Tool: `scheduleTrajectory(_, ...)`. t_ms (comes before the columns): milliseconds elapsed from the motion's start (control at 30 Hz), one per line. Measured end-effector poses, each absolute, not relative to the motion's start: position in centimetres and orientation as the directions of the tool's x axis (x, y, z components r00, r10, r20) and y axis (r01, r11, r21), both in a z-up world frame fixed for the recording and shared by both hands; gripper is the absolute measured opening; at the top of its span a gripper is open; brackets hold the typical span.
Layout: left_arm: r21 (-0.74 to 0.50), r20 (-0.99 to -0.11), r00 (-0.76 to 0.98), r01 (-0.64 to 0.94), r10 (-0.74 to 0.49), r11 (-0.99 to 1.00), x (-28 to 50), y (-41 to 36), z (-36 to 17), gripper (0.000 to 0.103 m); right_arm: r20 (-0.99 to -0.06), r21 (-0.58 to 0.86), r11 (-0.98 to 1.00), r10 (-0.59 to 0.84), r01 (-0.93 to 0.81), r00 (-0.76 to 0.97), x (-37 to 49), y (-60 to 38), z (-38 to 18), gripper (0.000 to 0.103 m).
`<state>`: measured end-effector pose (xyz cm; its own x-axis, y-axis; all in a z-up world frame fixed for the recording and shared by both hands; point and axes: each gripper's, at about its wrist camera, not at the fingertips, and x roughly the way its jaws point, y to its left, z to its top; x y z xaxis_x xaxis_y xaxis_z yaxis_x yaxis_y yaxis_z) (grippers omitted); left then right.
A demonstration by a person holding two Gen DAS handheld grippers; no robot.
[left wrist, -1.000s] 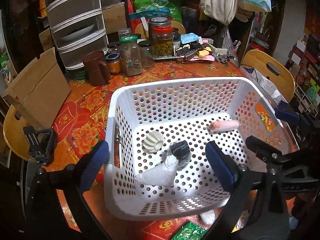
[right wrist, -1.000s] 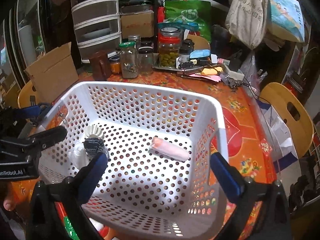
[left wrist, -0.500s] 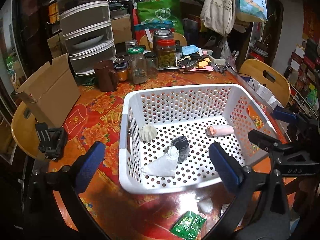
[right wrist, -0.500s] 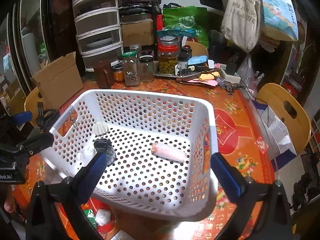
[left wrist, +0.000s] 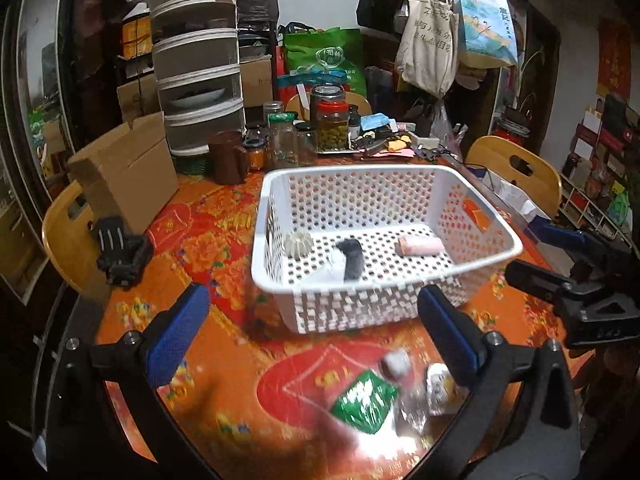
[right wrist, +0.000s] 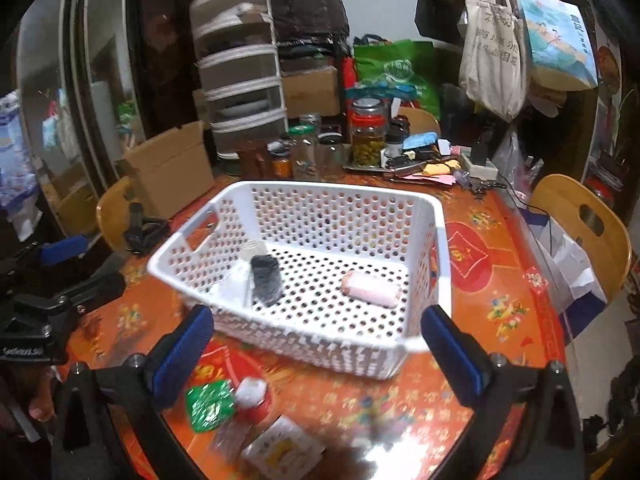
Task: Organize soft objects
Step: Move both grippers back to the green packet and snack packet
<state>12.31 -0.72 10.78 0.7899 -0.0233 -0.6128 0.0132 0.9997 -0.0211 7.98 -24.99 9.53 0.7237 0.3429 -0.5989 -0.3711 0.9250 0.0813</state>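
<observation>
Both grippers back away from the basket
Left gripper (left wrist: 314,334) and right gripper (right wrist: 316,344), jaws wide and empty, now sit nearer than the white basket (left wrist: 384,280), exposing the green packet (left wrist: 366,402).

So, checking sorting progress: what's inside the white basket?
The white basket holds a pink roll, black roll, white cloth and ribbed cream piece. Anything beneath the cloth is hidden.

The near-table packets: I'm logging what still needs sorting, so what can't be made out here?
- Green packet: print blurred in both wrist views.
- White packets: smeared by motion, partly behind the right gripper finger.
- White soft item in the basket: shape hidden by the black roll.
</observation>
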Motion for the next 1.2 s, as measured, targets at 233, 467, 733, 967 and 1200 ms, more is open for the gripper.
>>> scheduleTrajectory(233,-0.063,-0.65,0.757,0.021,-0.058,0.998,8.1,-0.9,4.4,0.103,-0.619,0.109,0.922,0.356,-0.372,0.7,3.3,-26.0,5.5,0.103)
scheduleTrajectory(467,-0.056,-0.743,0.665,0.056,-0.079,0.997,9.7,-2.1,-2.3,0.102,-0.716,0.078,0.936,0.292,-0.344,0.634,2.5,-24.7,-1.4,0.103)
scheduleTrajectory(733,-0.059,-0.775,0.625,0.071,-0.09,0.996,10.1,-2.7,-5.4,0.099,-0.764,-0.014,0.926,0.234,-0.377,0.601,2.2,-22.8,-4.6,0.098)
scheduleTrajectory(967,-0.053,-0.784,0.614,0.075,-0.088,0.996,11.0,-3.0,-6.1,0.099,-0.784,-0.042,0.92,0.212,-0.391,0.583,2.9,-21.5,-6.1,0.09)
scheduleTrajectory(1200,-0.06,-0.788,0.607,0.085,-0.1,0.995,11.2,-3.1,-6.3,0.099,-0.763,-0.051,0.91,0.231,-0.412,0.603,2.5,-21.0,-5.9,0.058)
